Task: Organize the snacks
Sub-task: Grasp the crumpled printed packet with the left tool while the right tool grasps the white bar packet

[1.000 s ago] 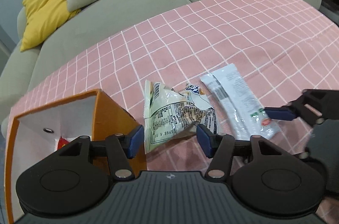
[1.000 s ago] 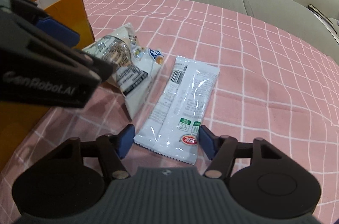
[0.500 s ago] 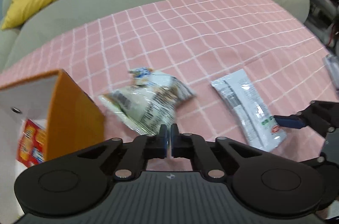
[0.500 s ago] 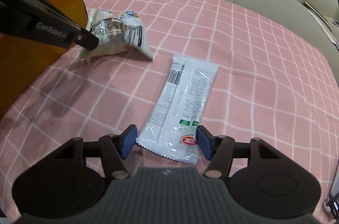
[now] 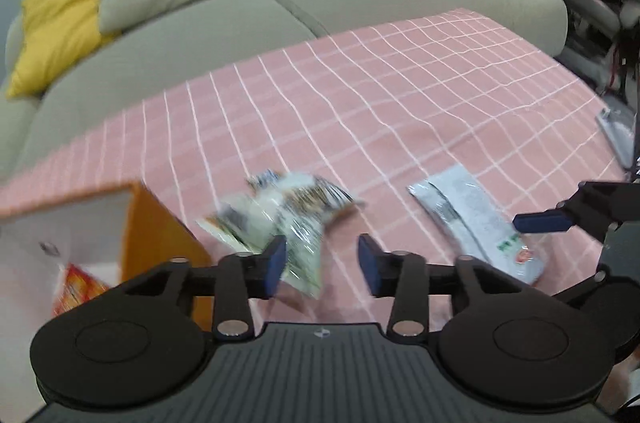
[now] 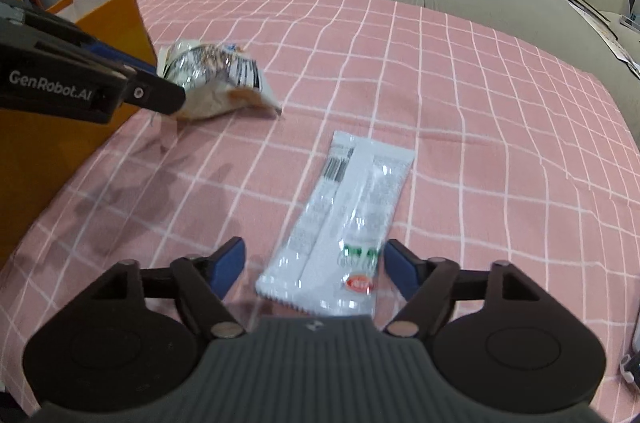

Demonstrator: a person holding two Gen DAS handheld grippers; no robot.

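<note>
A crumpled silver snack bag (image 5: 280, 219) shows blurred just ahead of my left gripper (image 5: 322, 263). Its lower end lies by the left pad, and the jaws are opening with no pad pressing on it. In the right wrist view the bag (image 6: 212, 79) sits beside the left gripper's finger (image 6: 160, 95), close to the orange paper bag (image 6: 112, 19). A flat white snack packet (image 6: 352, 215) lies on the pink checked cloth (image 6: 480, 103). Its near end is between the opening jaws of my right gripper (image 6: 316, 267), and neither pad grips it.
The orange paper bag (image 5: 160, 231) stands open at the left with a red-orange packet (image 5: 76, 287) inside. A grey sofa (image 5: 240, 23) with a yellow cushion (image 5: 60, 31) runs behind the table. A flat device (image 5: 618, 135) lies at the table's right edge.
My left gripper shut on the crumpled bag, carried it left toward the orange paper bag, and has opened again. My right gripper's jaws stand wider around the white packet.
</note>
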